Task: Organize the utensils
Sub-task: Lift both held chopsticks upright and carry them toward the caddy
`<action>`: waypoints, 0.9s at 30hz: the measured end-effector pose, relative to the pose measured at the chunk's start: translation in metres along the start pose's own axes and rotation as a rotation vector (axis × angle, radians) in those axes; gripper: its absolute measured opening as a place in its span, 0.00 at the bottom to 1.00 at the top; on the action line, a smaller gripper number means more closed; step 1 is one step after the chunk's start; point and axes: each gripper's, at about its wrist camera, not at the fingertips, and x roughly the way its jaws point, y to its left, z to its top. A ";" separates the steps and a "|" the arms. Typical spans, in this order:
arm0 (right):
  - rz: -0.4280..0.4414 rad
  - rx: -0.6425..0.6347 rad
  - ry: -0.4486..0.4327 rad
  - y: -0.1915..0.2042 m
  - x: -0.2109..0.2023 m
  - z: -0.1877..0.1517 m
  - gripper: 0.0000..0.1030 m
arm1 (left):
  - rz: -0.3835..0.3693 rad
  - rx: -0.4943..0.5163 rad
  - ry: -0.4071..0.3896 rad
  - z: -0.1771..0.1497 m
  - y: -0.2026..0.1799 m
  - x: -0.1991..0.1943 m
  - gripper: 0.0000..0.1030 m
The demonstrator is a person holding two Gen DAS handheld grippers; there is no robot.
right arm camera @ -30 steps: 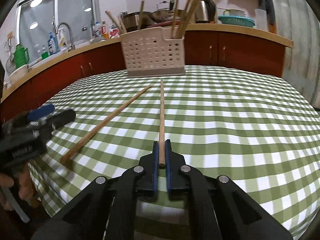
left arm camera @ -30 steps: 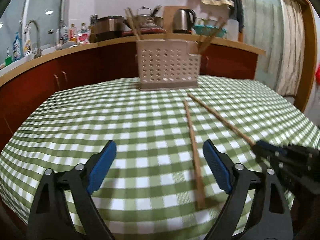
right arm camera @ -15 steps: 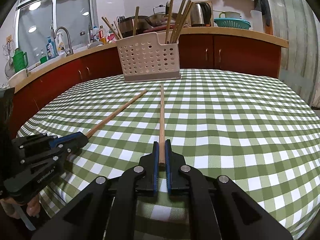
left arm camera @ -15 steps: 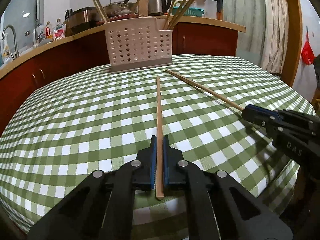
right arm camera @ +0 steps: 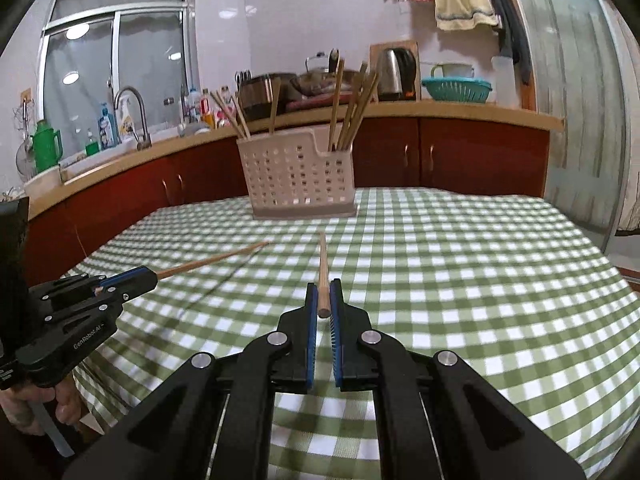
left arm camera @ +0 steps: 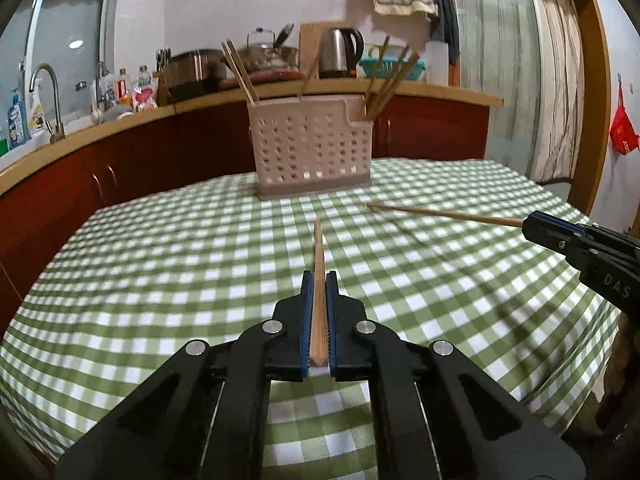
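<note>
My left gripper [left arm camera: 318, 280] is shut on a wooden chopstick [left arm camera: 318, 264] and holds it above the checked tablecloth, pointing at the perforated utensil basket [left arm camera: 314, 152]. My right gripper [right arm camera: 324, 286] is shut on a second chopstick [right arm camera: 322, 268], also raised and pointing at the basket [right arm camera: 298, 172]. Each gripper shows in the other's view: the right one [left arm camera: 532, 226] at the right edge with its chopstick [left arm camera: 440, 213], the left one [right arm camera: 148, 278] at the left with its chopstick [right arm camera: 212, 260]. Several chopsticks [right arm camera: 352, 108] stand in the basket.
The round table with the green checked cloth [left arm camera: 160, 264] has red cabinets and a counter [left arm camera: 120, 132] behind it, with a kettle [left arm camera: 340, 54], pots, bottles and a sink tap [left arm camera: 44, 96]. A curtain [left arm camera: 560, 80] hangs at the right.
The left gripper closed on the chopstick that lay on the cloth. Both grippers have since lifted their chopsticks off the cloth and raised them toward the basket.
</note>
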 end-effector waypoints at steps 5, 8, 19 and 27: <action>-0.001 -0.006 -0.051 0.002 -0.013 0.015 0.07 | 0.012 -0.015 -0.052 0.016 0.006 -0.015 0.06; -0.001 -0.009 -0.078 0.002 -0.021 0.023 0.07 | 0.023 -0.018 -0.084 0.025 0.009 -0.024 0.06; 0.019 0.000 -0.150 0.005 -0.043 0.051 0.07 | 0.052 -0.040 -0.107 0.057 0.025 -0.038 0.06; 0.021 -0.012 -0.156 0.006 -0.037 0.065 0.07 | 0.048 -0.043 -0.094 0.071 0.035 -0.029 0.06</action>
